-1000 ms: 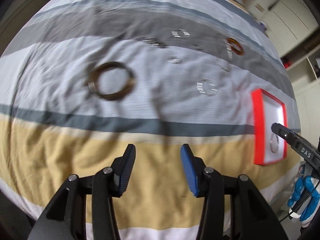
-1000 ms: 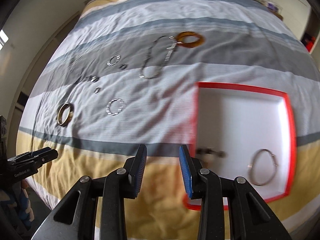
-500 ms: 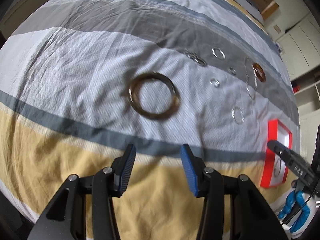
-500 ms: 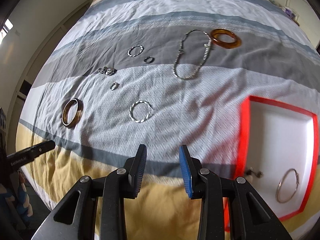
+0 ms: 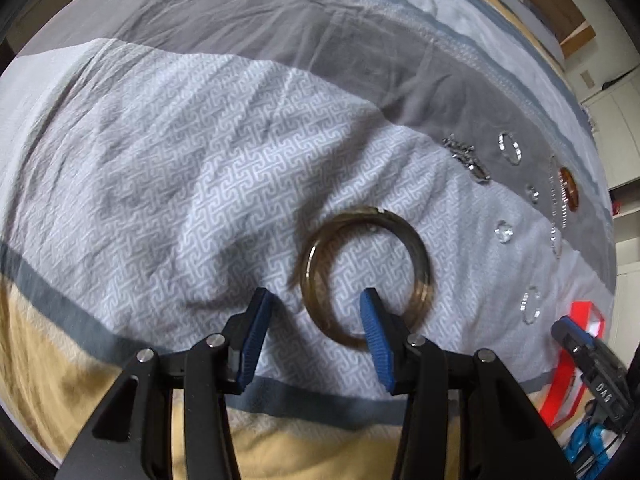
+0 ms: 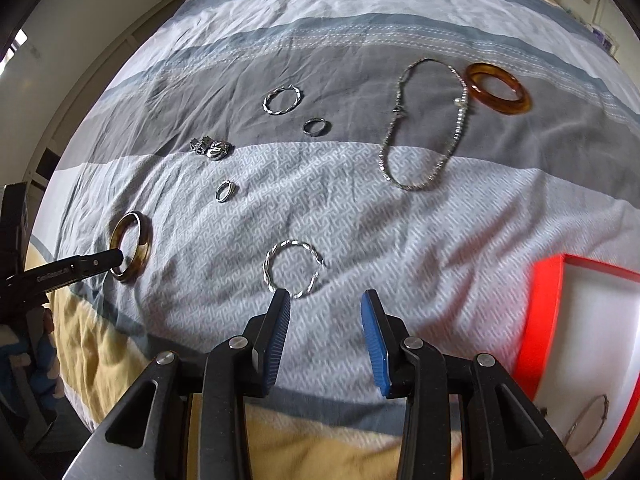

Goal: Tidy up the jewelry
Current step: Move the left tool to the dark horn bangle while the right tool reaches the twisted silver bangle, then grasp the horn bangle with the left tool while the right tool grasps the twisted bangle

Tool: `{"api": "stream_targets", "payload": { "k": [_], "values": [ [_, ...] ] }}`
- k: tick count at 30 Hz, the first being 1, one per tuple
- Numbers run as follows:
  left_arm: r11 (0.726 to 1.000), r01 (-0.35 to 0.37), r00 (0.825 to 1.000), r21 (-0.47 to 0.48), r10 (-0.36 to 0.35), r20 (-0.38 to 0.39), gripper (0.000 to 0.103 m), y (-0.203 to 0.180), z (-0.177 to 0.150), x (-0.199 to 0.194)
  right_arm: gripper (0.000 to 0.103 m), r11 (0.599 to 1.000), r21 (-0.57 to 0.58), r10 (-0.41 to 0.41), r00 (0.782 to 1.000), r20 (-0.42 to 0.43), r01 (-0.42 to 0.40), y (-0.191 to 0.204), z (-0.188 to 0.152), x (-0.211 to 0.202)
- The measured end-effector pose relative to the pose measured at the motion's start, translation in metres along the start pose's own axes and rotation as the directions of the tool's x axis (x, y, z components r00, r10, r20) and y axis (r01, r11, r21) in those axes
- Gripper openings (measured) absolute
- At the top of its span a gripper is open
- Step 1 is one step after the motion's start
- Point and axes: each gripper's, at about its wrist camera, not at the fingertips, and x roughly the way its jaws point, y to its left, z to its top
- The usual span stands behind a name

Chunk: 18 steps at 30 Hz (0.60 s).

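A bed with a grey, white and yellow striped cover (image 6: 360, 8) carries everything. Scattered silver rings, a silver chain necklace (image 6: 424, 128), two amber bangles and a red-rimmed white tray (image 6: 536, 320) lie on it.

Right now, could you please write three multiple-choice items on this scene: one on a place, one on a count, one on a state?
1. Where does the tray lie relative to the twisted ring?
A. to its right
B. to its left
C. beyond it

2. How many brown bangles are on the bed?
A. one
B. two
C. four

3. How is the left gripper set?
A. shut on the chain
B. shut and empty
C. open, one finger inside the dark bangle

Answers:
1 A, the red rim shows at the right edge of the right wrist view.
2 B, the dark bangle on the left and the amber bangle far right.
3 C, its right finger sits inside the hoop and the other outside.
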Motion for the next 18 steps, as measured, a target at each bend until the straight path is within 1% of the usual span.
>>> {"api": "stream_targets", "payload": {
  "k": [3,9,13,16,18],
  "values": [
    [0.999,-0.035,0.999,0.022,0.035,-0.005,0.036,-0.002,0.001,0.008,0.037,1.0,0.0,0.0,1.0,-0.008,0.0,0.001,0.005,0.009],
    [0.998,-0.052,0.999,0.044,0.053,-0.005,0.034,-0.007,0.003,0.016,0.037,1.0,0.007,0.007,1.0,-0.027,-0.007,-0.001,0.012,0.023],
    [0.997,-0.058,0.998,0.051,0.058,-0.003,0.033,-0.01,0.003,0.021,0.037,1.0,-0.005,0.0,0.999,-0.055,-0.001,0.002,0.015,0.039],
    [0.996,-0.065,0.998,0.055,0.065,0.003,0.032,-0.011,0.002,0.024,0.037,1.0,-0.019,-0.009,0.997,-0.073,0.008,0.006,0.02,0.052],
    [0.995,-0.075,0.997,0.059,0.075,0.007,0.029,-0.013,0.002,0.026,0.037,1.0,-0.027,-0.016,0.997,-0.082,0.014,0.007,0.023,0.057]
  ]
}}
